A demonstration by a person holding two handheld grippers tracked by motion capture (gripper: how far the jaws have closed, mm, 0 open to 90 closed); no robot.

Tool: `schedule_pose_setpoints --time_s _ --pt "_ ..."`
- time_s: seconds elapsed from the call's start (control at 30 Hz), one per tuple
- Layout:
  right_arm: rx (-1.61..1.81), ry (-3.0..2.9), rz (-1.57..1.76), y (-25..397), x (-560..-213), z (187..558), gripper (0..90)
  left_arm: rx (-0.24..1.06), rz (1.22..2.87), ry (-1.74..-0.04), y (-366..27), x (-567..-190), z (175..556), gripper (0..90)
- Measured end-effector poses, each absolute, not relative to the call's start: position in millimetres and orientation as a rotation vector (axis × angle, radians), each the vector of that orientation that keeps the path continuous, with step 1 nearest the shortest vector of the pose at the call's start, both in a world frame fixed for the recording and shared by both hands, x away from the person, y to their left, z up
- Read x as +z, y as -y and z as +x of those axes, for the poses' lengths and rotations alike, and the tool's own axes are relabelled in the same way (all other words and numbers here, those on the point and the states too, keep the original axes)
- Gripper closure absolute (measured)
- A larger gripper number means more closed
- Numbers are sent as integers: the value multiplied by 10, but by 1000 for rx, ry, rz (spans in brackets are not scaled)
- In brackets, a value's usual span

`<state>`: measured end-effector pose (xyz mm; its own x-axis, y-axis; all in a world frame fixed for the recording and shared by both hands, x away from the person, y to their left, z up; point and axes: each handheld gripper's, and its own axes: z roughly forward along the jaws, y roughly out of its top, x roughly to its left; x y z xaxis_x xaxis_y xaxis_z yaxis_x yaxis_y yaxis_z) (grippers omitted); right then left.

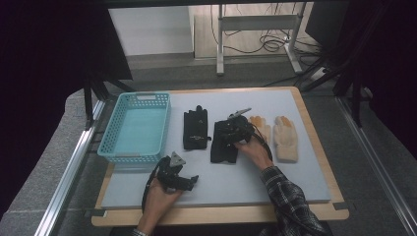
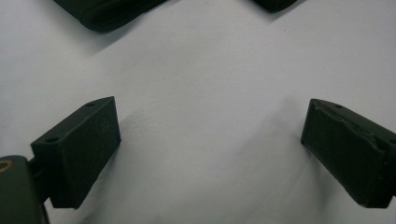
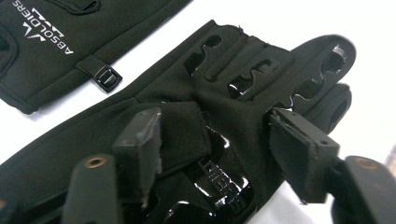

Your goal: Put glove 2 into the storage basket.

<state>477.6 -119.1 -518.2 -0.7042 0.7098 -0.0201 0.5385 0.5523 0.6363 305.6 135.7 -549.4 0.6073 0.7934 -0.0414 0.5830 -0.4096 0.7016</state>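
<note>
Hands come in from the near edge of the table, each carrying a two-jaw gripper. Nearest, the left gripper [image 1: 193,180] rests low over bare pale mat [image 1: 275,182] toward the front left, pointing right; in the left gripper view its two black jaws stand wide apart with nothing between them but mat, touching nothing. A little farther in and to the right, the right gripper [image 1: 232,129] sits directly over a black glove [image 1: 222,150] that lies flat near the middle of the mat, its long axis running near to far with the fingers toward the far edge. In the right gripper view the jaws are parted and straddle the glove [image 3: 233,93] at its knuckle area, one on each side of a bunched fold, seemingly touching the fabric but not yet squeezed onto it. This hand is plainly the one placed for the pickup; the move seems to need only a closing pinch. Just left of that glove lies its black mate [image 1: 195,129], lined up the same way. Just right of it lie two tan gloves [image 1: 285,137] side by side. Farther left, at the mat's far left corner, stands an empty teal basket [image 1: 109,142], well apart from the held-over glove.
</note>
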Motion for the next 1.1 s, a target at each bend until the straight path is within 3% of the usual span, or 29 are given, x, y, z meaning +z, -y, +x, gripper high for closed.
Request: schedule_pose_setpoints --time_s 0.03,0.1,0.13,0.23,0.33,0.7,1.1 --pt "892 -2515 1037 1191 -5182 4776 472 391 2142 -1079 -1358 -5494 3056 48" --pt "897 -2503 1047 1227 -5171 4755 648 390 2140 -1080 -1356 -5495 3055 49" --pt "897 -2503 1047 1227 -5171 4755 648 390 2140 -1080 -1356 -5495 3055 49" --pt "913 -2496 1034 1240 -5172 4727 783 390 2140 -1080 -1357 -5495 3056 48" --pt "903 -2488 1026 1229 -5153 4705 831 390 2141 -1080 -1357 -5494 3055 49" --pt "1071 -2499 1007 1357 -4738 4421 868 391 2140 -1081 -1357 -5495 3055 49" --pt "1283 -2550 1024 1537 -4446 3772 867 393 2137 -1081 -1355 -5496 3055 49"
